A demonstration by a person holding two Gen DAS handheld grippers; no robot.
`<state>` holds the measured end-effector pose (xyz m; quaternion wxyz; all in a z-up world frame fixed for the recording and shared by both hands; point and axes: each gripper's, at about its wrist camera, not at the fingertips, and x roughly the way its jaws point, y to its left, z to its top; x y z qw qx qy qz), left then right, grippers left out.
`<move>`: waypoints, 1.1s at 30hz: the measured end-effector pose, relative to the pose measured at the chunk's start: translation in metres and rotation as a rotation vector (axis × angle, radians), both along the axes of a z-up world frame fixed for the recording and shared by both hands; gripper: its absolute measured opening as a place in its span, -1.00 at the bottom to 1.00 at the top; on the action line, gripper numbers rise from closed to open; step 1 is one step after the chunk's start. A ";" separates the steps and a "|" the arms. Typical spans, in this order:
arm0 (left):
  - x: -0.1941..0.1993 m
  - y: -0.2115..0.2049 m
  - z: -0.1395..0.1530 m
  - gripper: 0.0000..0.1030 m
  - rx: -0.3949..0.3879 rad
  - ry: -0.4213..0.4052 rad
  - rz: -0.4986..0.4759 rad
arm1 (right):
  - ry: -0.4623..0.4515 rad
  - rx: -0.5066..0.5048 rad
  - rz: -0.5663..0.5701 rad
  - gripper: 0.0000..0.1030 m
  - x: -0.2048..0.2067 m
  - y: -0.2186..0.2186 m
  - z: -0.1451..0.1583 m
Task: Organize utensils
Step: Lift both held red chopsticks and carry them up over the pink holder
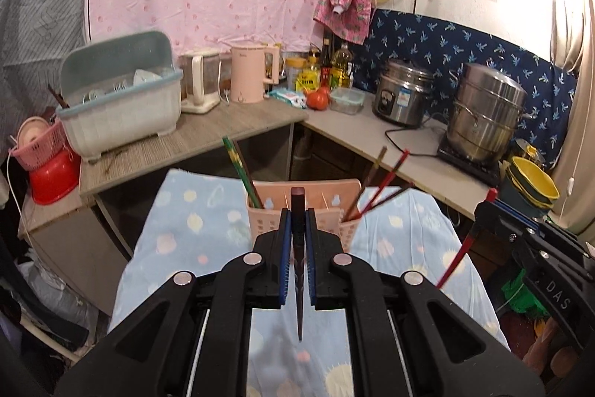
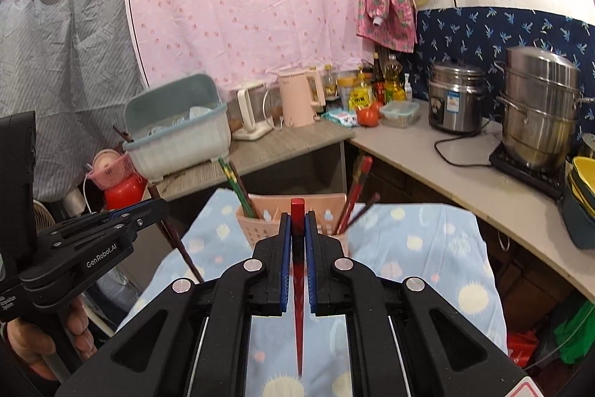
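Observation:
A pink slotted utensil holder [image 1: 327,207] stands on a blue dotted cloth; green chopsticks [image 1: 238,170] lean in its left compartment and dark and red chopsticks [image 1: 379,185] in its right. My left gripper [image 1: 297,211] is shut on a dark brown chopstick [image 1: 297,259], held upright just in front of the holder. My right gripper [image 2: 297,218] is shut on a red chopstick [image 2: 297,285], also just before the holder [image 2: 316,211]. Each gripper shows in the other's view: the right one [image 1: 487,207] with its red stick, the left one [image 2: 156,207] with its dark stick.
A grey L-shaped counter [image 1: 223,133] behind carries a dish-drainer box [image 1: 119,99], a pink kettle [image 1: 249,73], bottles, a tomato, a rice cooker [image 1: 401,92] and a steel steamer pot [image 1: 483,114]. Stacked bowls [image 1: 531,181] sit at the right. A pink basket [image 1: 37,140] is at the left.

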<state>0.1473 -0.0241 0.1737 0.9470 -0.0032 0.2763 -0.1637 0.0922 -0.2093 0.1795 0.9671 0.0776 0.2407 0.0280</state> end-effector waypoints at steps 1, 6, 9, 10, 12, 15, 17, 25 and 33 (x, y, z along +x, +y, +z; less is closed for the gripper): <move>0.006 0.000 0.006 -0.86 -0.001 -0.011 0.005 | -0.008 0.002 0.000 -0.87 0.005 -0.001 0.004; 0.030 -0.001 0.030 -0.86 -0.004 -0.056 0.019 | -0.044 0.016 -0.001 -0.87 0.030 -0.002 0.023; 0.045 -0.002 0.041 -0.86 -0.005 -0.074 0.026 | -0.060 0.003 -0.003 -0.87 0.046 -0.001 0.033; 0.050 -0.002 0.044 -0.86 -0.007 -0.079 0.029 | -0.065 0.000 -0.004 -0.87 0.052 -0.001 0.036; 0.058 -0.003 0.048 -0.86 -0.009 -0.087 0.033 | -0.071 -0.005 -0.001 -0.87 0.064 0.000 0.043; 0.071 -0.006 0.055 -0.87 -0.007 -0.099 0.034 | -0.076 -0.003 0.003 -0.87 0.081 -0.002 0.049; 0.080 -0.008 0.060 -0.86 -0.010 -0.105 0.035 | -0.082 0.004 0.004 -0.87 0.090 -0.004 0.054; 0.116 -0.017 0.091 -0.87 -0.029 -0.161 0.044 | -0.140 -0.018 -0.008 -0.86 0.132 -0.003 0.081; 0.142 -0.030 0.078 -0.86 0.012 -0.149 0.051 | -0.090 0.011 0.001 -0.86 0.171 -0.001 0.057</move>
